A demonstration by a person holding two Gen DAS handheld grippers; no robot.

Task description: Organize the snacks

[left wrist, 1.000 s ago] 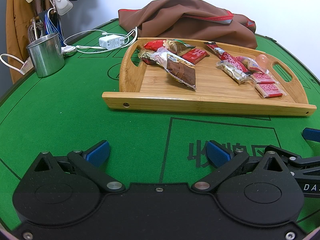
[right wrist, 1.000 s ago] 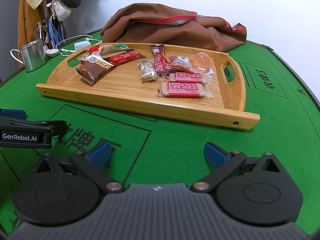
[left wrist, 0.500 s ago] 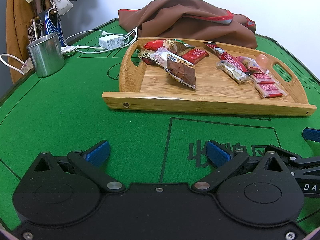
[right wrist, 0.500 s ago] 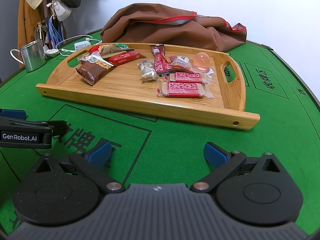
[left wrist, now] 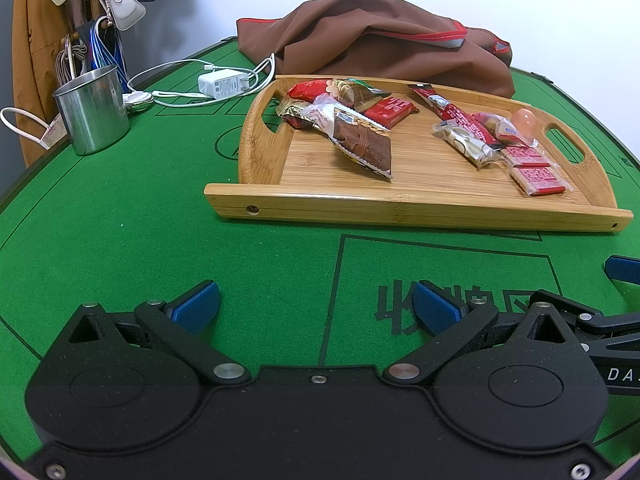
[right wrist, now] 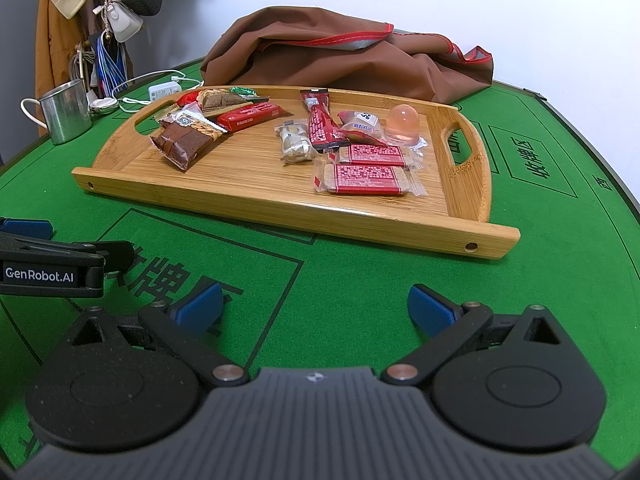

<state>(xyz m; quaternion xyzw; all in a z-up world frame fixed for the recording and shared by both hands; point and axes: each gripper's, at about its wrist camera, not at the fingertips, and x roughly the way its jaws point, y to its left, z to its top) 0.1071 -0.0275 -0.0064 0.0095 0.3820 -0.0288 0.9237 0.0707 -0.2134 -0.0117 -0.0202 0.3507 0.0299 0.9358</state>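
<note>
A green felt table (left wrist: 120, 208) with dark printed lines and Chinese characters fills both views, its curved dark edge running round from 9 o'clock to 3 o'clock against a plain white wall (right wrist: 480, 8). The bamboo tray (right wrist: 280, 204) sits on the felt toward 12 o'clock, and all the snacks lie inside it: a brown cake bar (right wrist: 182, 142) in clear wrap and a red bar (right wrist: 250, 114) among a small pile at the tray's 10 o'clock end, a silver packet (right wrist: 294, 142) and a long red sachet (right wrist: 322, 124) near the middle, two red wafer packs (right wrist: 368, 176) side by side toward 3 o'clock, and a pink jelly cup (right wrist: 402, 124) just behind them. Behind the tray, at 12 o'clock, a brown bag (left wrist: 380, 40) with red trim slumps at the table's far edge. At 10 o'clock stand a steel mug (left wrist: 92, 110) and a white charger (left wrist: 224, 84) with its cable looped on the felt; beyond them coats, a hat and small bags hang off the table's edge. The left gripper (left wrist: 316, 306) hovers low over the felt at 6 o'clock, its blue-padded fingers spread wide with nothing between them. The right gripper (right wrist: 316, 306) sits likewise just beside it, fingers spread and empty, well short of the tray.
</note>
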